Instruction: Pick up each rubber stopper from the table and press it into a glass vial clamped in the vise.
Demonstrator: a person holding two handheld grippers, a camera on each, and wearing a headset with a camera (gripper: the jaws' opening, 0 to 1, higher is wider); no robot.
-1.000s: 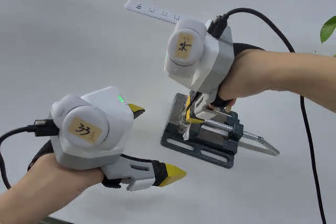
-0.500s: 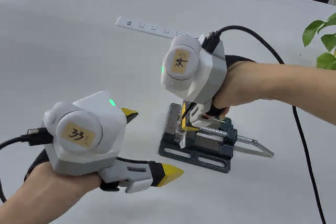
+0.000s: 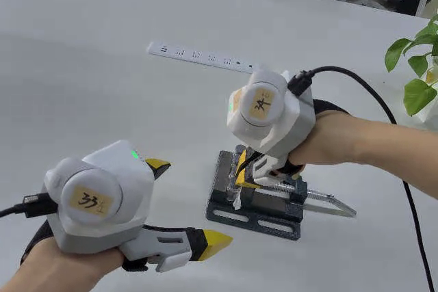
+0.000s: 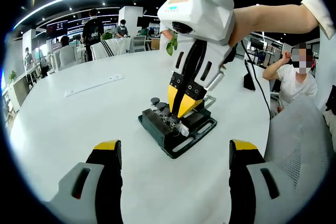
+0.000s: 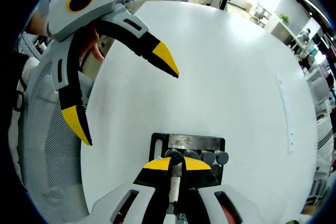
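Two grippers: left gripper [image 3: 188, 202] gapes wide, empty; right gripper [image 5: 177, 163], nearly closed, hides the vise [image 3: 253, 211] top, hold unclear. Right gripper view reveals rubber stoppers [image 5: 212, 157]; head view, a power strip [image 3: 200, 57].

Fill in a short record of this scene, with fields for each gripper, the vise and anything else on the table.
Left gripper: jaws open, nothing between them, off to one side of the vise.
Right gripper: jaws together, tips pointing down at the top of the vise.
Vise: stands on the table, with a row of dark stoppers along its top.
Power strip: lies flat beyond the vise.
Table: white.
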